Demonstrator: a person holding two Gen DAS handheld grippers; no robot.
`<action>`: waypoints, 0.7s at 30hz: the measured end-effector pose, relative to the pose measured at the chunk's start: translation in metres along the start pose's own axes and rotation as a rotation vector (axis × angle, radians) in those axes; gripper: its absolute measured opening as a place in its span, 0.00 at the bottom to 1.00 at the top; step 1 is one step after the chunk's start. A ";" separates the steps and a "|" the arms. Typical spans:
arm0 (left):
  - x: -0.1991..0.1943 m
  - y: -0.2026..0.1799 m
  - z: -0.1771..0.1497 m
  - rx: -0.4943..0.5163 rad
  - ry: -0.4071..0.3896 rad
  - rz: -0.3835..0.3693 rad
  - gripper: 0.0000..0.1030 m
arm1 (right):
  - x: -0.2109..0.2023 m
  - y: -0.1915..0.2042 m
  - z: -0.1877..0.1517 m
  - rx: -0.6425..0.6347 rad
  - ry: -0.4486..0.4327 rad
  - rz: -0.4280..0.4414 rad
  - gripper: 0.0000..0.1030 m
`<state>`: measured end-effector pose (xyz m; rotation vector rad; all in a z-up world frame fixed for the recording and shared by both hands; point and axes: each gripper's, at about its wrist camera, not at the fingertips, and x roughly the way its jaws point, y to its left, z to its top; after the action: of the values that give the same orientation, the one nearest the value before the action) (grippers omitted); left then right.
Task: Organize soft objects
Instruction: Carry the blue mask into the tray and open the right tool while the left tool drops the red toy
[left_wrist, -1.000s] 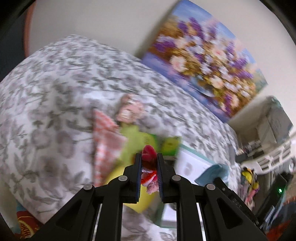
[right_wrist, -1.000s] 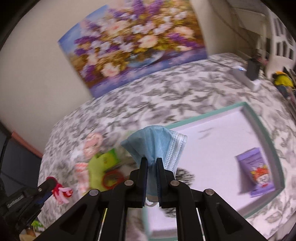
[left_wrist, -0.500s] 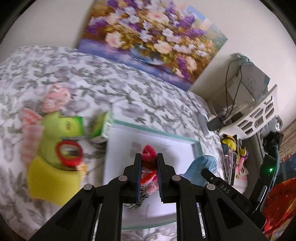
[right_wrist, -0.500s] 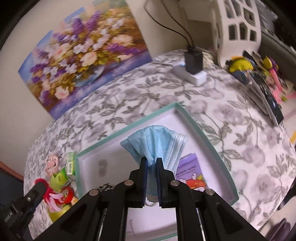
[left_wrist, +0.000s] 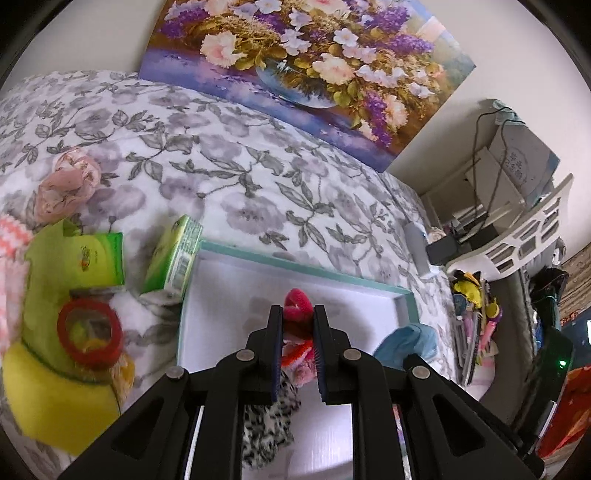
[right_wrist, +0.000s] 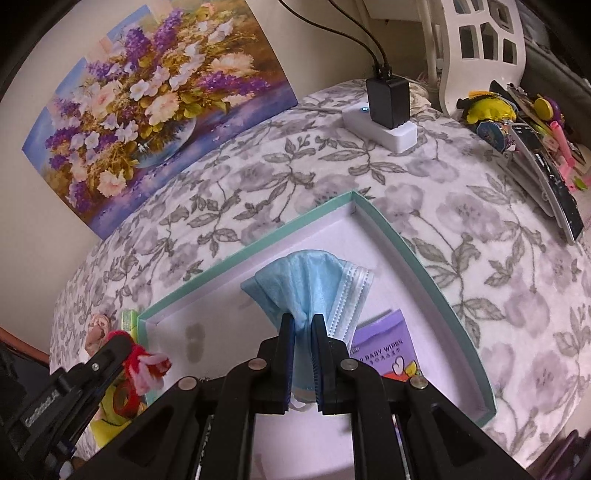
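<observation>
Jaws tilted down over tray (right_wrist: 406, 240), pinching mask (right_wrist: 310, 280) and scrunchie (left_wrist: 297, 301).

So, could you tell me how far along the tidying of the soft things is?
Done: a wipes pack and a spotted cloth lie in the box. In hand: the left gripper holds a red scrunchie, the right gripper a blue mask, both over the box. Left: the pink scrunchie and sponge outside.

A lived-in room of a home, probably a bedroom

A soft surface is covered by a floral grey-and-white cloth (right_wrist: 461, 221), and a flower painting (left_wrist: 306, 70) is propped against the plain wall. A charger (right_wrist: 388, 101) is plugged into a white power strip (right_wrist: 380, 129), and toys and stationery (right_wrist: 517, 122) are heaped beside a white lattice chair (left_wrist: 517, 243).
</observation>
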<state>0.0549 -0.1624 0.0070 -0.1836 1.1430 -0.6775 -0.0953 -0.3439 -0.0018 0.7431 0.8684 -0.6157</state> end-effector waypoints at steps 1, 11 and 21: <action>0.003 0.000 0.002 0.003 0.000 0.009 0.15 | 0.001 0.000 0.001 0.001 0.000 0.000 0.09; 0.022 -0.006 0.012 0.038 0.008 0.027 0.15 | 0.007 0.008 0.014 -0.021 -0.003 0.004 0.11; 0.025 -0.022 0.012 0.115 0.023 0.062 0.39 | 0.004 0.004 0.017 -0.012 0.004 -0.020 0.47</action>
<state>0.0629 -0.1965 0.0032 -0.0431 1.1236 -0.6896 -0.0830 -0.3559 0.0034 0.7251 0.8833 -0.6269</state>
